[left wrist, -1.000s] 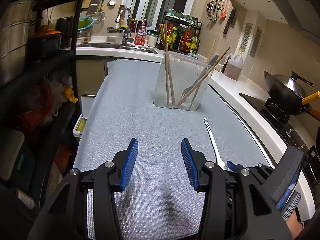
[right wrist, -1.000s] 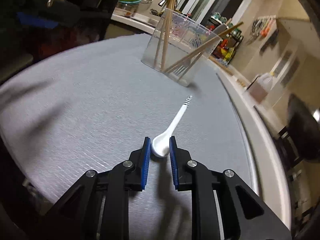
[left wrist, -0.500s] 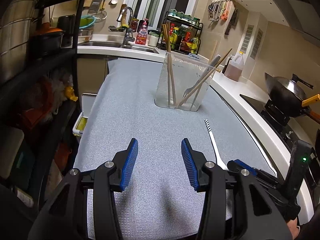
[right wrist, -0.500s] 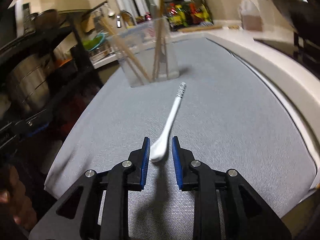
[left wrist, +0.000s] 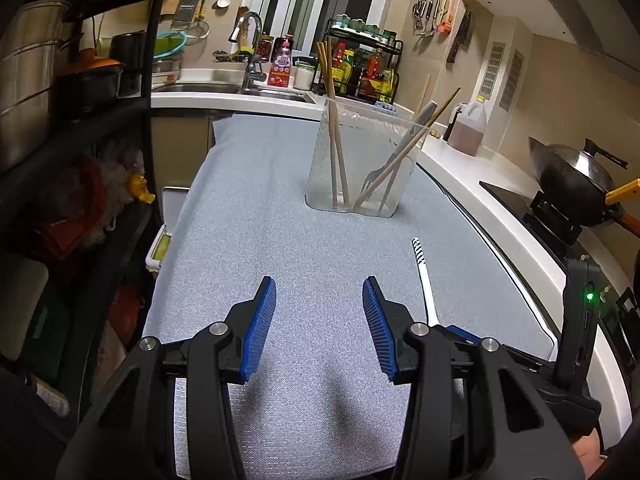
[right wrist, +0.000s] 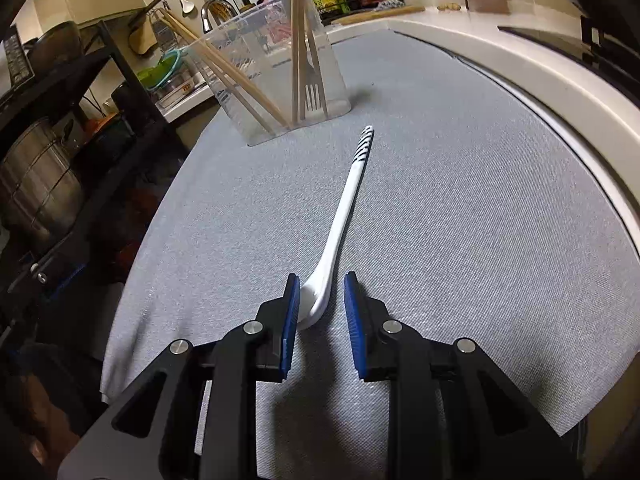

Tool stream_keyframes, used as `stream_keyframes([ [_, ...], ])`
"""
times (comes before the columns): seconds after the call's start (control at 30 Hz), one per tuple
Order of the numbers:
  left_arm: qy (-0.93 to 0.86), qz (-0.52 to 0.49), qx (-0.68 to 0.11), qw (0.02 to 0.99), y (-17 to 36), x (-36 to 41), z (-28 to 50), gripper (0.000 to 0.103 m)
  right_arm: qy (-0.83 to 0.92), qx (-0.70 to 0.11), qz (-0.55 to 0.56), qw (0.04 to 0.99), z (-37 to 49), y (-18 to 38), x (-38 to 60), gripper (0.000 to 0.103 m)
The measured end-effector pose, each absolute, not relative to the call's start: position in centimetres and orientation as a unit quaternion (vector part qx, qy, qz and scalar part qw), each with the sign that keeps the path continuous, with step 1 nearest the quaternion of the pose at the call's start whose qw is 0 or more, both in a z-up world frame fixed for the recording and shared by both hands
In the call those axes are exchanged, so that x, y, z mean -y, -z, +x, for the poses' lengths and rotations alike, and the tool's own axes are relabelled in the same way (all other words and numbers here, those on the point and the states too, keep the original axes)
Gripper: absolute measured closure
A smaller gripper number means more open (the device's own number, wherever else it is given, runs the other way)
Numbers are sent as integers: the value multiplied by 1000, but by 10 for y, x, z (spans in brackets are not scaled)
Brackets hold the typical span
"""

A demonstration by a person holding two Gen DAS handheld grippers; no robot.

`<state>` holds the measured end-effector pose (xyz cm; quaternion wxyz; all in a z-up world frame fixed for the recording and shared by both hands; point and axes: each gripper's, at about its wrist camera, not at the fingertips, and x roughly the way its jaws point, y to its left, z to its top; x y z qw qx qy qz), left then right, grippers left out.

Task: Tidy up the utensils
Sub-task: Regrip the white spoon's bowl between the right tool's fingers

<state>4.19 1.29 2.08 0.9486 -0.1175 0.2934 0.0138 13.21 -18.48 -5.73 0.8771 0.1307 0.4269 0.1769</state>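
Right tongs (right wrist: pixel 318 312) straddling the bowl of the white spoon (right wrist: pixel 340 224), jaws just eased wider, one pad touching, no grip. Spoon flat on the desk (right wrist: pixel 460 220), handle toward the clear container (right wrist: pixel 272 68). Left tongs (left wrist: pixel 319 326) half-open, empty, well short of the container.

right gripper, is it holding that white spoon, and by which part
Not firmly: the right gripper brackets the white spoon at its bowl, one pad touching, the other clear.
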Motion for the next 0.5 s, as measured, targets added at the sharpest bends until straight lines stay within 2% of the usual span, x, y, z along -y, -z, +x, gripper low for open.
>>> stream_keyframes([
  [0.13,-12,-115,-292,949,-22,-10,42,58,-166,-439,131,873,130,56,182,78],
  [0.3,-7,-112,-291,950,-23,-5,42,58,-148,-444,122,875,128,55,182,96],
  [0.5,-1,-105,-293,950,-23,2,44,58,-115,-442,117,882,129,51,207,96],
])
